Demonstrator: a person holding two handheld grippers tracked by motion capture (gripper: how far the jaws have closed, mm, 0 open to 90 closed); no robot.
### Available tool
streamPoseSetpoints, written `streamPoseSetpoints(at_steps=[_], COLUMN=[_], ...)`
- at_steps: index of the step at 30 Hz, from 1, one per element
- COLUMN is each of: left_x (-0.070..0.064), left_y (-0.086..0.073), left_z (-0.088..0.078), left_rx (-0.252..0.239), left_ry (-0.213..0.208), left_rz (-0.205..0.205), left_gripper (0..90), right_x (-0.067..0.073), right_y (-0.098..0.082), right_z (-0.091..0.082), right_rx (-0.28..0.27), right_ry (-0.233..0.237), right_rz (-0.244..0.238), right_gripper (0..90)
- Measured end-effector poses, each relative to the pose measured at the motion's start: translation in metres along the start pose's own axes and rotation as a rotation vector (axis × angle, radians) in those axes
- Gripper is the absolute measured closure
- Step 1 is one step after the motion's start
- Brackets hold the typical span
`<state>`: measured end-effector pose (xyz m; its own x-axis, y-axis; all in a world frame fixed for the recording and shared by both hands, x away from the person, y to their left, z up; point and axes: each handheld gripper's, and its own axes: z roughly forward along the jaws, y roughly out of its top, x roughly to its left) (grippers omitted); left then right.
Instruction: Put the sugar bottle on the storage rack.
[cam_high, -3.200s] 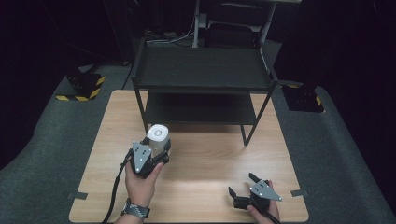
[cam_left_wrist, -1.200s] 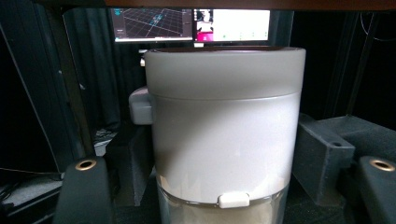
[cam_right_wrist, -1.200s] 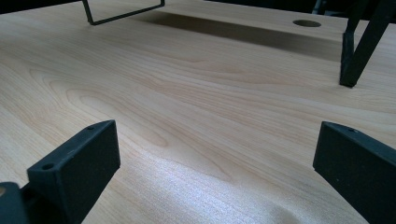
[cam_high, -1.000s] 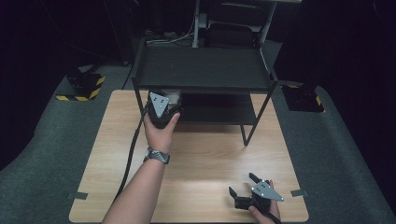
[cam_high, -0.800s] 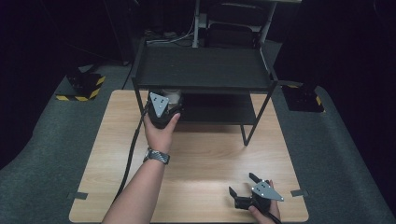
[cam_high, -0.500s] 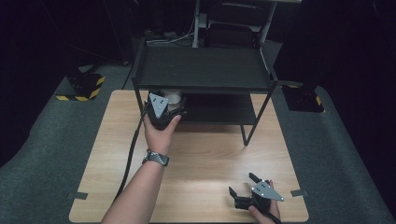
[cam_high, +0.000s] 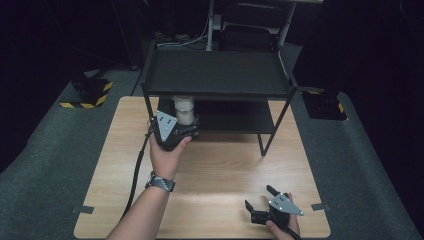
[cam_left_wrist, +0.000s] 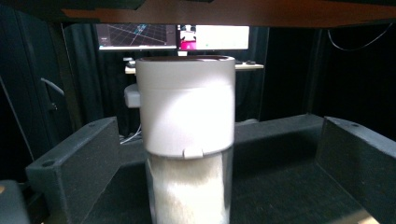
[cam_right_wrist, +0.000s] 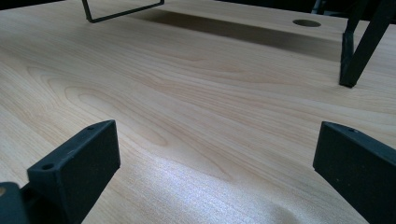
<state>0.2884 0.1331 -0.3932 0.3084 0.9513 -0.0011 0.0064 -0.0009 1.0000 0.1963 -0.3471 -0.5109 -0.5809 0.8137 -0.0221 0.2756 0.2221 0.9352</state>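
Jar at the lower shelf's left front edge

Left gripper (cam_high: 176, 131): jaws apart, flanking the upright white-lidded jar (cam_left_wrist: 186, 140). Right gripper (cam_high: 272, 210): jaws apart, near the desk's (cam_high: 225, 170) front-right corner.

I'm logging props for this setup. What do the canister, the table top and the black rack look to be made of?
Canister: probably plastic, with a matte white lid over a clear body that shows a white grainy fill.
Table top: wood or wood-look laminate, pale, with visible grain and a soft sheen.
Rack: likely metal, judging by its thin straight legs and flat shelves with a matte black coating.
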Motion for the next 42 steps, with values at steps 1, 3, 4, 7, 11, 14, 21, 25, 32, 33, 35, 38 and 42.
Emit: streamPoseSetpoints(at_steps=[1, 3, 4, 7, 11, 14, 21, 25, 32, 33, 35, 38, 42], left_x=[0.001, 0.002, 0.003, 0.005, 0.010, 0.015, 0.029, 0.036, 0.046, 0.047, 0.048, 0.050, 0.054], left_y=[-0.002, -0.005, -0.007, -0.015, -0.027, -0.038, -0.063, -0.076, -0.097, -0.099, -0.104, -0.109, -0.116], left_z=[-0.003, -0.010, -0.013, -0.026, -0.043, -0.057, -0.084, -0.100, -0.128, -0.130, -0.136, -0.142, -0.150], left_rx=[-0.002, -0.005, -0.005, -0.010, -0.016, -0.012, 0.000, -0.003, -0.006, -0.003, 0.016, 0.041, 0.083], left_ry=[-0.004, -0.008, -0.009, -0.012, -0.010, -0.010, -0.007, -0.011, -0.028, -0.030, -0.030, -0.028, -0.019], left_rz=[-0.002, -0.010, -0.013, -0.016, -0.031, -0.030, -0.016, -0.021, -0.028, -0.028, -0.025, -0.028, -0.031], left_gripper=[0.6, 0.6, 0.6, 0.6, 0.6, 0.6, 0.5, 0.5, 0.5, 0.5, 0.5, 0.5, 0.5], right_x=[0.000, 0.000, 0.000, 0.000, 0.001, 0.001, 0.001, 0.001, 0.001, 0.001, 0.001, 0.001, 0.001], right_y=[0.000, 0.000, 0.000, 0.000, 0.000, 0.000, 0.001, 0.001, 0.001, 0.001, 0.001, 0.001, 0.001], right_z=[0.000, 0.000, 0.000, 0.000, 0.000, 0.000, 0.001, 0.001, 0.001, 0.001, 0.001, 0.001, 0.001], right_rx=[0.000, 0.001, 0.001, 0.001, 0.001, 0.002, 0.003, 0.003, 0.003, 0.003, 0.004, 0.004, 0.004], right_ry=[0.000, 0.000, 0.000, -0.001, -0.004, -0.005, -0.008, -0.009, -0.010, -0.009, -0.009, -0.009, -0.009], right_rz=[0.000, 0.000, 0.001, 0.002, 0.000, 0.000, -0.002, 0.001, 0.002, 0.002, 0.002, 0.002, 0.002], right_gripper=[0.1, 0.1, 0.1, 0.1, 0.2, 0.1, 0.1, 0.1, 0.1, 0.1, 0.1, 0.1, 0.1])
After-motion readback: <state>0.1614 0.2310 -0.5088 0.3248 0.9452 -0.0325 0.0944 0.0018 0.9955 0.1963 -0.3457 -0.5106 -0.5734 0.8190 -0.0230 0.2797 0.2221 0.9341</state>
